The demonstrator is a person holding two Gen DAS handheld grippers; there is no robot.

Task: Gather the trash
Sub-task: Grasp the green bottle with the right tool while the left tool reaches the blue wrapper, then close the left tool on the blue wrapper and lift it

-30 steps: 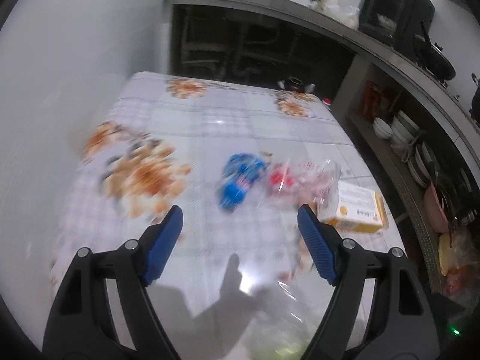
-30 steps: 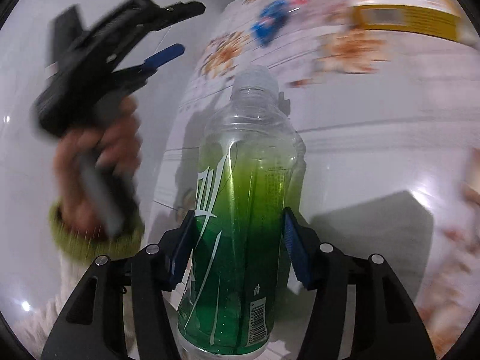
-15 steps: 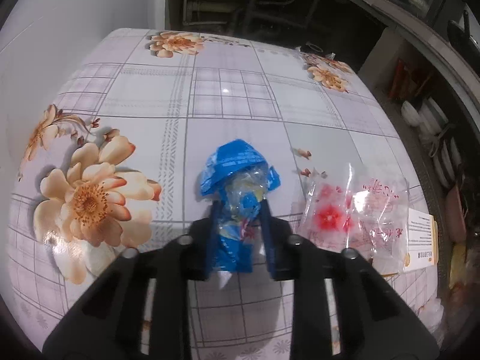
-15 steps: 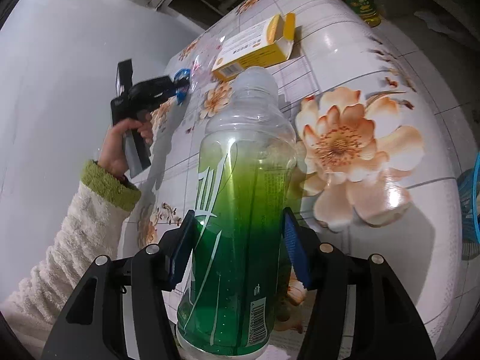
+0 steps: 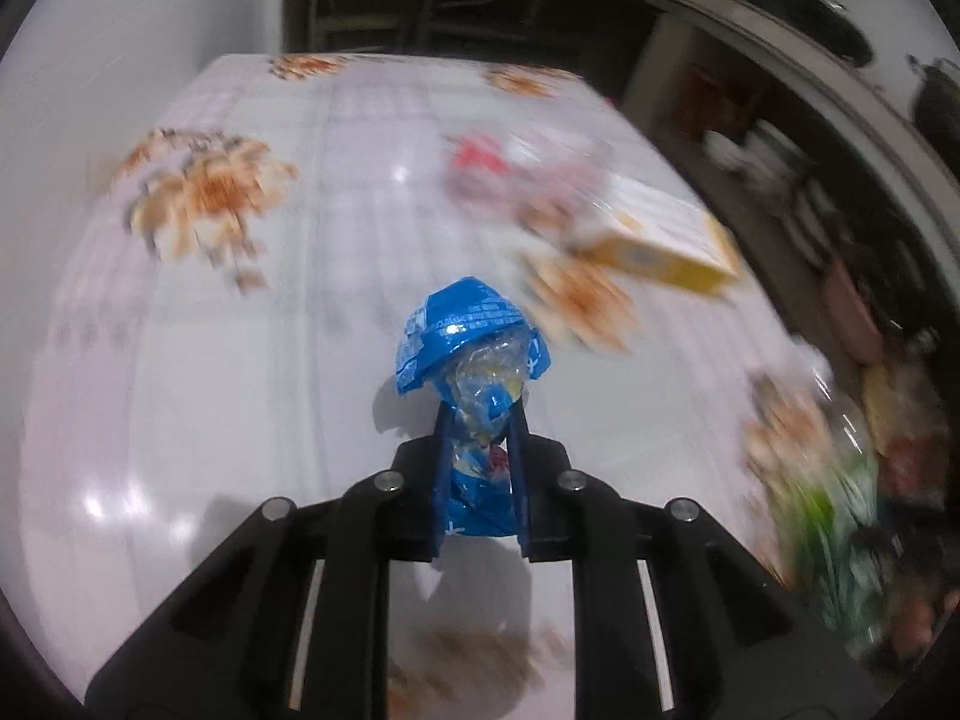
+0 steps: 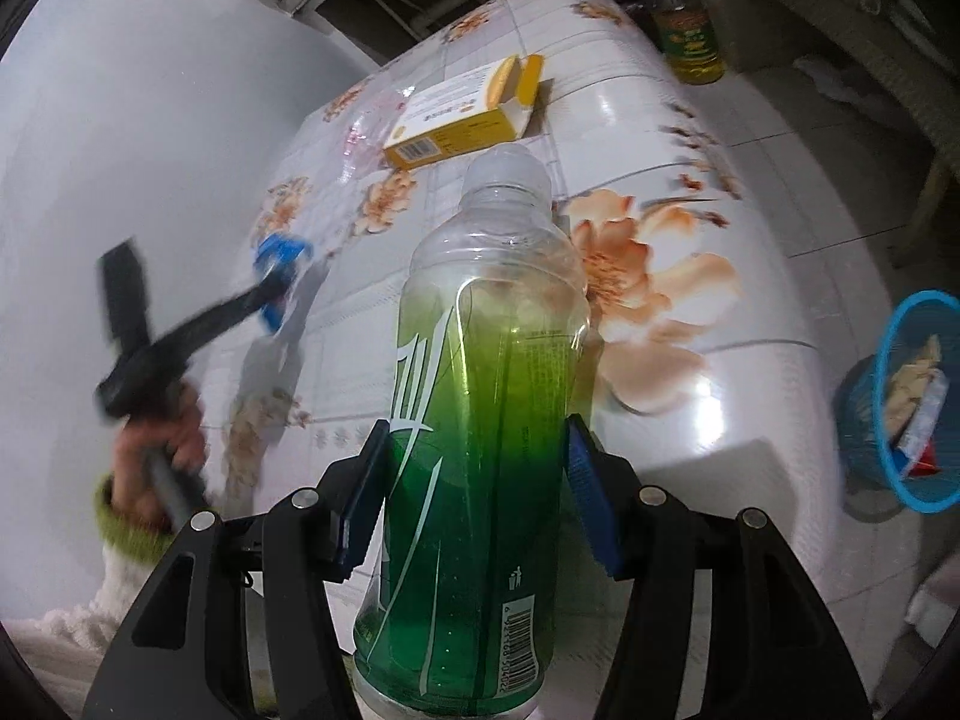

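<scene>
Between the blue pads of my left tool (image 5: 480,438) sits a crumpled blue wrapper (image 5: 471,354), pinched tight, its folded top sticking out past the fingertips and lifted clear of the surface (image 5: 240,390). From the right wrist view I see that same left tool (image 6: 273,291) out over the flowered cloth, blurred, with the wrapper (image 6: 281,252) at its tip and my left hand (image 6: 162,438) around the handle.

My right tool (image 6: 474,480) is clamped on a clear green bottle (image 6: 480,420), one pad against each side, the bottle standing upright along the fingers with its cap end pointing away from me.

Farther out on the surface (image 6: 750,360) lies a yellow and white carton (image 6: 462,114), flap open, and just beside it a clear plastic bag with red print (image 6: 369,126). Off the surface's right edge, down on the floor, stands a blue mesh basket (image 6: 888,420) with scraps already inside. A bottle of yellow oil (image 6: 687,30) stands on the floor beyond the far end.
</scene>
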